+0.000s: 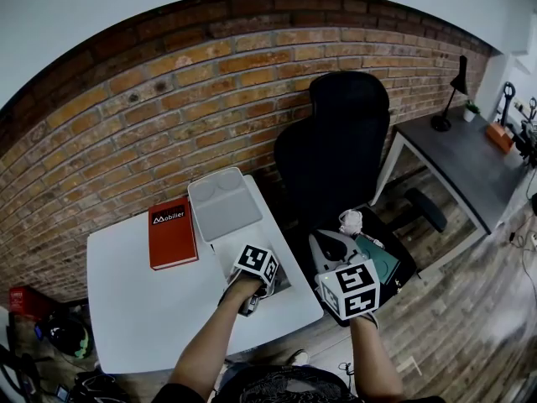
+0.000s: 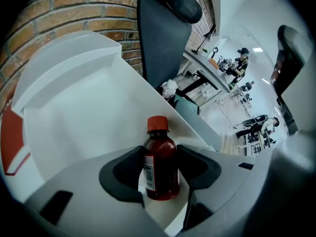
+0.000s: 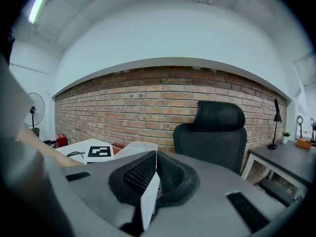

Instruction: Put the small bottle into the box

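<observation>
A small bottle [image 2: 161, 162] of dark red liquid with an orange cap stands upright between my left gripper's [image 2: 160, 174] black pads, which press it on both sides. Just beyond it lies the white box [image 2: 74, 107] with its lid raised toward the brick wall. In the head view the box [image 1: 225, 204] sits at the table's far right part, and the bottle is hidden under the left marker cube [image 1: 256, 263]. My right gripper [image 3: 152, 174] is shut on a thin white flap [image 3: 147, 201], off the table's right edge by its marker cube [image 1: 348, 290].
A red box labelled Mobilier [image 1: 172, 232] lies left of the white box on the white table [image 1: 143, 309]. A black office chair [image 1: 336, 141] with clutter on its seat [image 1: 352, 246] stands close on the right. A grey desk [image 1: 470, 154] with a lamp is farther right.
</observation>
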Demonstrator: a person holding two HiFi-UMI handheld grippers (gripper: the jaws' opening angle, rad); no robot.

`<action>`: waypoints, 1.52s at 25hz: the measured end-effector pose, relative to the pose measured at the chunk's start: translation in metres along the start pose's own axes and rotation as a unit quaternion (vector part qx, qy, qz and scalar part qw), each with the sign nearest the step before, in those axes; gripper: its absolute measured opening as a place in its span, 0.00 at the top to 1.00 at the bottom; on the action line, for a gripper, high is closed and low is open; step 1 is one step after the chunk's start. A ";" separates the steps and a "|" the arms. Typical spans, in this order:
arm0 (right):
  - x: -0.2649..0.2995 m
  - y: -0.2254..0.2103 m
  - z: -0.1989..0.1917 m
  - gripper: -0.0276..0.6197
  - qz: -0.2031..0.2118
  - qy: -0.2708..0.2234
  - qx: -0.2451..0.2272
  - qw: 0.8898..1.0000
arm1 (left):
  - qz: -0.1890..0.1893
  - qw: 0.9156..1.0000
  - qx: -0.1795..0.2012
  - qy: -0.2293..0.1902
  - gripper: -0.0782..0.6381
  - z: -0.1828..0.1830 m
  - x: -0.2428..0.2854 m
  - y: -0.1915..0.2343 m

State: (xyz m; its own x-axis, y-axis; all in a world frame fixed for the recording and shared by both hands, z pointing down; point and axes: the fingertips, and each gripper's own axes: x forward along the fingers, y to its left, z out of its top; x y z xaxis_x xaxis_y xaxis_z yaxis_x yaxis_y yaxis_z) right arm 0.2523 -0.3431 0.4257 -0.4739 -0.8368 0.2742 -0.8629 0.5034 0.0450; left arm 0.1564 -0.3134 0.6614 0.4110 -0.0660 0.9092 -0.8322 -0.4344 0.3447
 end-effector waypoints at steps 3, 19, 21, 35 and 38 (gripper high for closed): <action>-0.002 -0.002 -0.002 0.92 0.001 0.003 -0.001 1.000 | 0.003 1.000 0.011 -0.002 0.57 0.001 0.001 -0.001; 0.009 0.016 -0.003 0.92 0.027 0.011 -0.004 1.000 | 0.015 0.998 0.004 -0.058 0.57 0.013 -0.030 0.007; 0.011 0.019 -0.002 0.92 0.030 0.011 -0.005 0.999 | 0.015 0.997 0.006 -0.072 0.57 0.017 -0.038 0.008; 0.037 0.053 0.022 0.92 0.048 0.007 -0.010 0.999 | 0.051 0.962 0.013 -0.269 0.58 0.051 -0.171 0.037; 0.041 0.063 0.031 0.92 0.051 0.002 -0.013 0.999 | 0.078 0.947 0.021 -0.309 0.62 0.052 -0.206 0.048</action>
State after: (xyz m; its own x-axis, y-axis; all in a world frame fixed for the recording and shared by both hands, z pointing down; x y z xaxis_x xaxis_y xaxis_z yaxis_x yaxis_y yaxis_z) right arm 0.1730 -0.3527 0.4103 -0.5588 -0.7800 0.2815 -0.8049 0.5919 0.0422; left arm 0.0509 -0.3677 0.4783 0.4345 -0.6409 0.6328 -0.8906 -0.4107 0.1955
